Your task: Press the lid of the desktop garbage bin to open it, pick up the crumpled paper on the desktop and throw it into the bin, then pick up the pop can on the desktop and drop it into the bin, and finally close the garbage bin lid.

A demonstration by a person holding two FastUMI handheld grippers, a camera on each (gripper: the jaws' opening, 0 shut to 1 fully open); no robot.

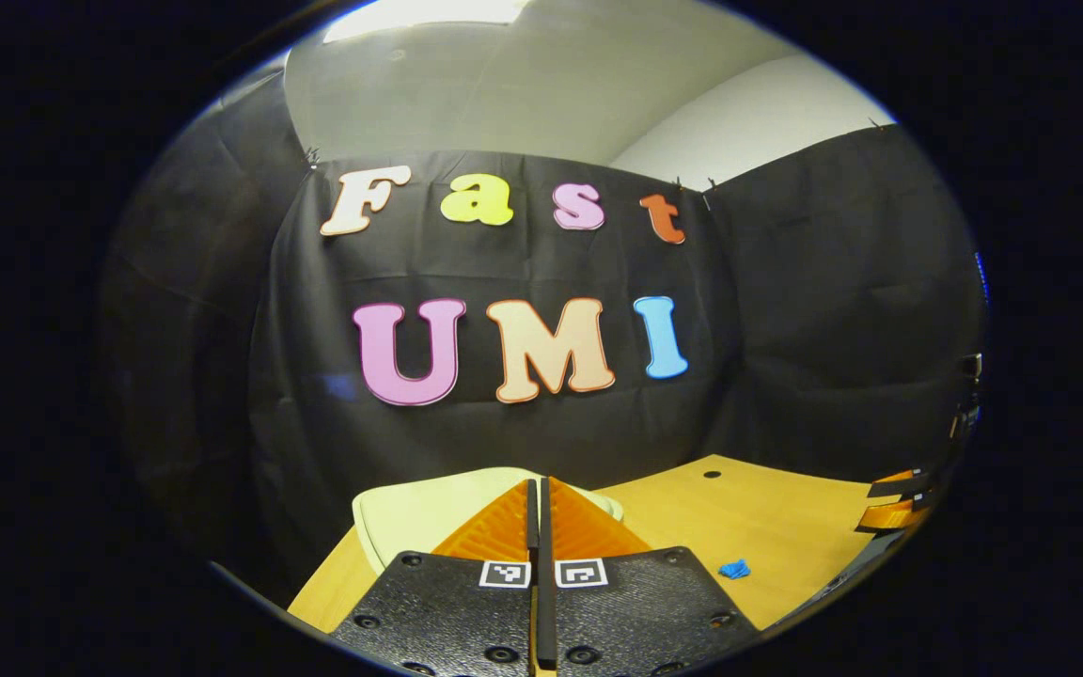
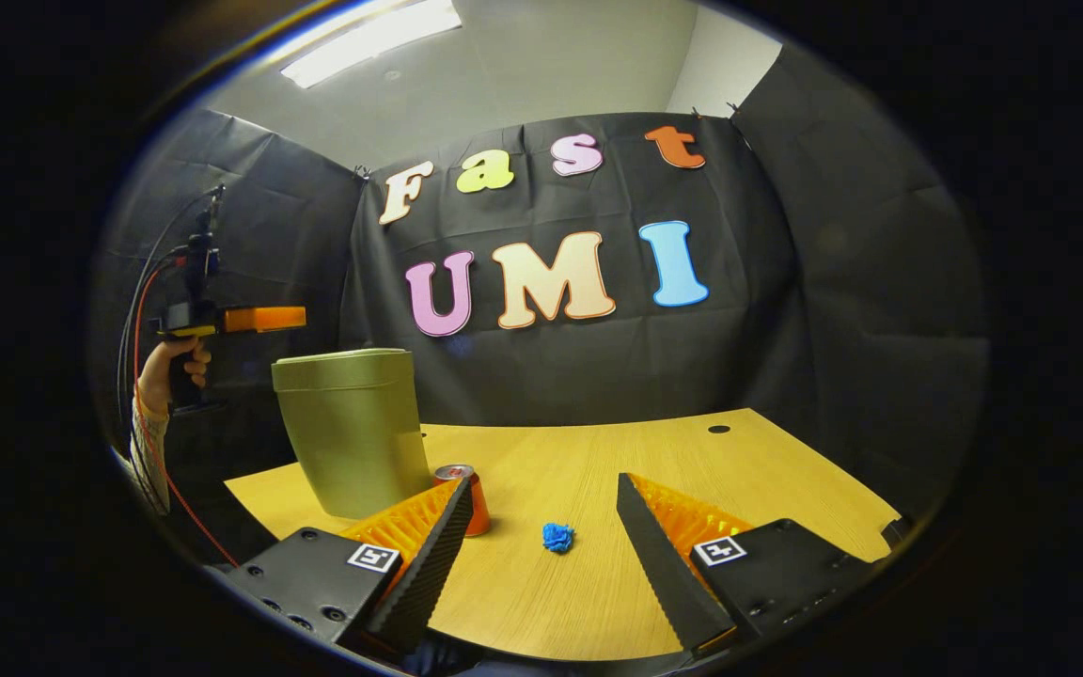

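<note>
The pale green bin (image 2: 353, 437) stands on the wooden table (image 2: 598, 451) with its lid (image 2: 342, 357) down. In the left gripper view the lid (image 1: 419, 512) lies just below my left gripper (image 1: 539, 483), which is shut with nothing in it. From the right gripper view, that left gripper (image 2: 264, 319) hovers a little above the lid's left side. A red pop can (image 2: 474, 498) stands at the bin's foot, partly hidden by a finger. The blue crumpled paper (image 2: 557, 537) (image 1: 734, 569) lies between the fingers of my open right gripper (image 2: 541, 484), farther off.
A hand (image 2: 170, 369) with a sleeve holds the left gripper, and cables rise from it. The right gripper (image 1: 899, 500) shows at the far right of the left gripper view. A small dark hole (image 2: 718, 429) marks the table near the back wall.
</note>
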